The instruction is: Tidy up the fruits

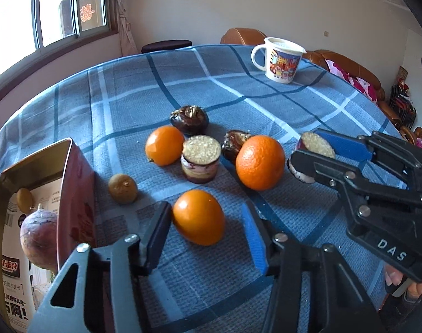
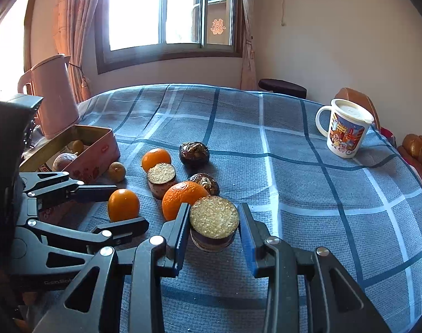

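Oranges sit scattered across the counter [image 1: 122,88], and the left gripper [image 1: 205,236] has one small orange [image 1: 198,216] right between its fingers: the dark pad touches its left side, while the blue pad on the right stands just clear, so the jaws are narrowed around it without a full squeeze showing. Over on the right, the right gripper [image 2: 214,222] is clamped on a round layered cake [image 2: 214,223] with a crumbly golden top, both pads pressing its sides. A bigger orange [image 2: 183,197] lies just behind that cake, another orange [image 1: 164,145] sits farther back beside a second layered cake [image 1: 201,158], and two dark chocolate pastries [image 1: 189,118] rest beyond them. A small brownish fruit [image 1: 123,188] lies near an open pink tin [image 1: 77,183], which holds a reddish round fruit [image 1: 38,236]. Blue plaid cloth covers the counter; a cartoon mug [image 2: 345,127] stands at the far edge, a pink kettle [image 2: 54,94] behind the tin, and a curtained window [image 2: 166,11] lights the room.
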